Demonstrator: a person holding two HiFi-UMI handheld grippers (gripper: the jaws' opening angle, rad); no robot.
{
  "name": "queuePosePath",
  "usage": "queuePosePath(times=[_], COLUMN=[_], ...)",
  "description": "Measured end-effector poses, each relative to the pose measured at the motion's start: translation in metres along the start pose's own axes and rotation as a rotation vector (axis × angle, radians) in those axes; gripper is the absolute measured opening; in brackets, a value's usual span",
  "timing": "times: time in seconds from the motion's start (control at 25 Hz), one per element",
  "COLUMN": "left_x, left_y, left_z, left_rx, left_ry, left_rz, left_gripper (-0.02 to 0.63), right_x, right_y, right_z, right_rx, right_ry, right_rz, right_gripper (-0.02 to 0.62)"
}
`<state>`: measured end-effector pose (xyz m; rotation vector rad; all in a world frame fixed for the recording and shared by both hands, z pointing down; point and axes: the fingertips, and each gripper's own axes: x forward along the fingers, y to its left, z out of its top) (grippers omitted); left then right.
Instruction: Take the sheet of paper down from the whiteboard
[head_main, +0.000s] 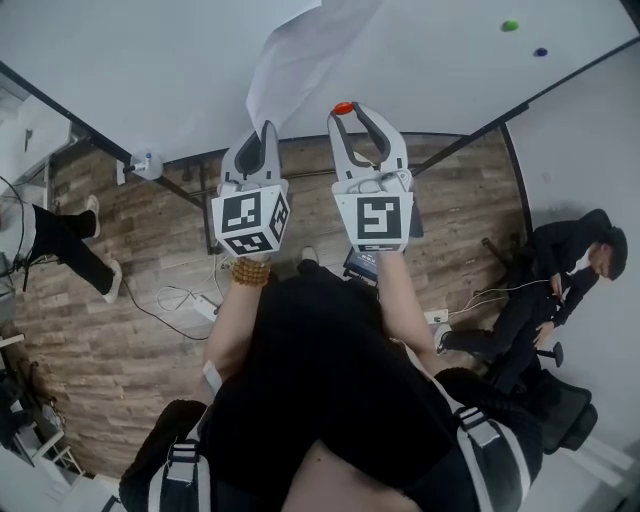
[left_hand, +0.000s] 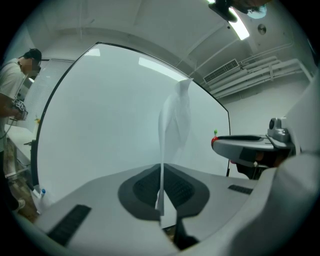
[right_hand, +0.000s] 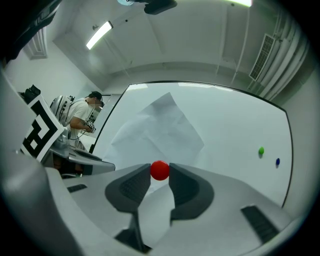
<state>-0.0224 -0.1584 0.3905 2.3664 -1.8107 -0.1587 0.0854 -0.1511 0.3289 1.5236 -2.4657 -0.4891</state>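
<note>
A white sheet of paper (head_main: 300, 55) hangs loosely in front of the whiteboard (head_main: 150, 70). My left gripper (head_main: 267, 133) is shut on the sheet's lower corner. In the left gripper view the paper (left_hand: 175, 117) runs edge-on between the pads of that gripper (left_hand: 161, 176). My right gripper (head_main: 346, 113) is shut on a round red magnet (head_main: 343, 107), close to the board and right of the sheet. In the right gripper view the red magnet (right_hand: 160, 170) sits pinched between the jaws of the gripper (right_hand: 160, 175), with the paper (right_hand: 160, 127) behind it.
A green magnet (head_main: 510, 26) and a blue magnet (head_main: 540, 51) stick to the board at the upper right. A person in black (head_main: 565, 275) sits on the wooden floor at the right. Another person's legs (head_main: 65, 245) show at the left. Cables (head_main: 185, 300) lie under the board.
</note>
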Motion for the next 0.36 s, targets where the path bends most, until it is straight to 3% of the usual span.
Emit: queuePosePath(times=[0.36], left_x=[0.0030], left_y=[0.0014], left_z=[0.0005], left_rx=[-0.004], left_ry=[-0.002], left_rz=[-0.006], left_gripper=[0.011], right_x=[0.0020], right_y=[-0.0033], right_z=[0.0015], right_rx=[-0.002], right_ry=[0.001], right_rz=[-0.006], right_gripper=[0.115])
